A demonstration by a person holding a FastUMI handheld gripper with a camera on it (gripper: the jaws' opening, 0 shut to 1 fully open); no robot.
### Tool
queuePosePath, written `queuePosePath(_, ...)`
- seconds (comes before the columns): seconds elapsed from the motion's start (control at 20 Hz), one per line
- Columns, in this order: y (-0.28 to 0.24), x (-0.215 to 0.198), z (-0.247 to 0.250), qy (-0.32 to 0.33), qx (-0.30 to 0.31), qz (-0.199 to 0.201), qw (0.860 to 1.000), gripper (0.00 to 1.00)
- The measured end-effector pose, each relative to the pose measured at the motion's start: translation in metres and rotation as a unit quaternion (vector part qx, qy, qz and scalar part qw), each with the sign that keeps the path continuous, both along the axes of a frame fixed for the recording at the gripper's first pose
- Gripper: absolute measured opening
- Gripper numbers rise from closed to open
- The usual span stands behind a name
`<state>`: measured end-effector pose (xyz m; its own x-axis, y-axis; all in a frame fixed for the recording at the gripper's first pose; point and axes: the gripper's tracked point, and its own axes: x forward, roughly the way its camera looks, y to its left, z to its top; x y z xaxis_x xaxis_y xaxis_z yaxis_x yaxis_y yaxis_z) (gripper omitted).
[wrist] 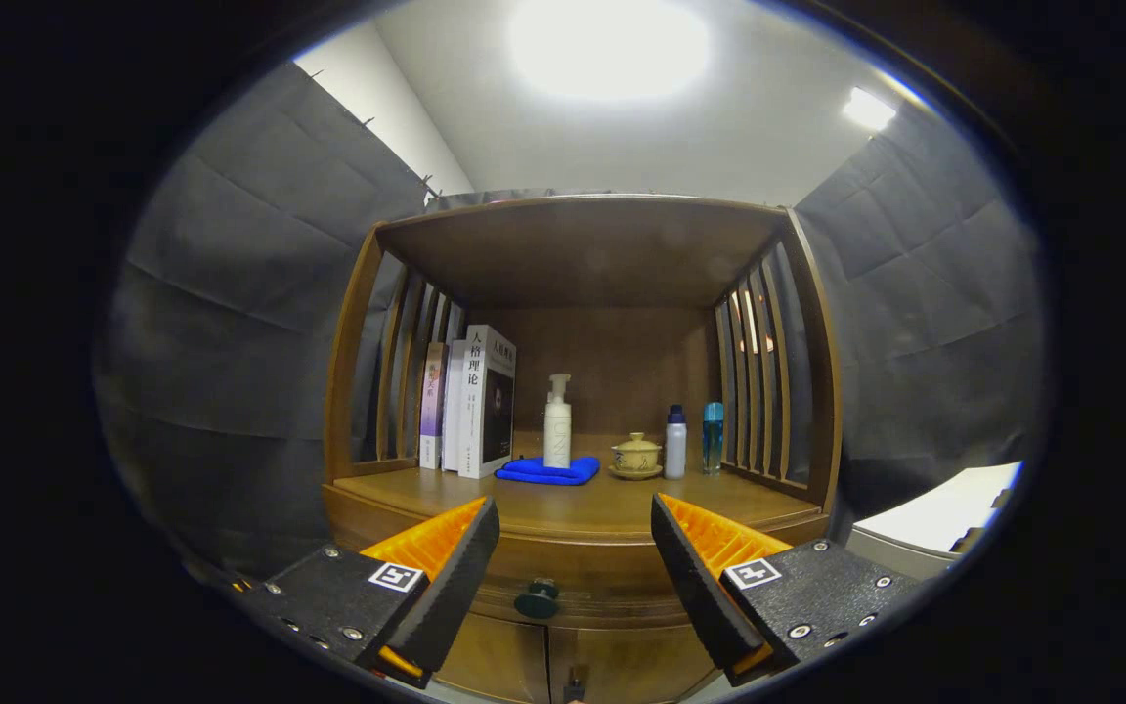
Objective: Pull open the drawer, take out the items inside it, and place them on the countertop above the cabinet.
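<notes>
Ahead, knob [537, 597] between parted fingers [465, 562].

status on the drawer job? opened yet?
Nothing done yet: the drawer looks closed, its knob untouched. In hand: the gripper is open, fingers either side of the knob, lined up to grab it. Left: pull it open, lift out the contents, set them on the countertop by the blue cloth.

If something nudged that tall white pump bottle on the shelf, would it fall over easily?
Probably yes. The pump bottle is tall and narrow, and it seems to stand on the soft blue cloth, a poor footing. It looks like light plastic. The open gripper is well short of it, near the drawer knob.
</notes>
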<state>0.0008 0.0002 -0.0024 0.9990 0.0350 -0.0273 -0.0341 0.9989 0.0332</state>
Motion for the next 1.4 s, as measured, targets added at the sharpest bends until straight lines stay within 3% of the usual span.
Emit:
queuePosePath(0.4,-0.002,0.005,-0.008,0.022,0.016,0.002,1.0,0.96)
queuePosePath(0.85,-0.009,0.012,-0.012,0.046,0.036,-0.034,0.998,0.96)
queuePosePath(1.4,0.01,0.042,-0.045,0.095,0.024,-0.009,0.995,0.96)
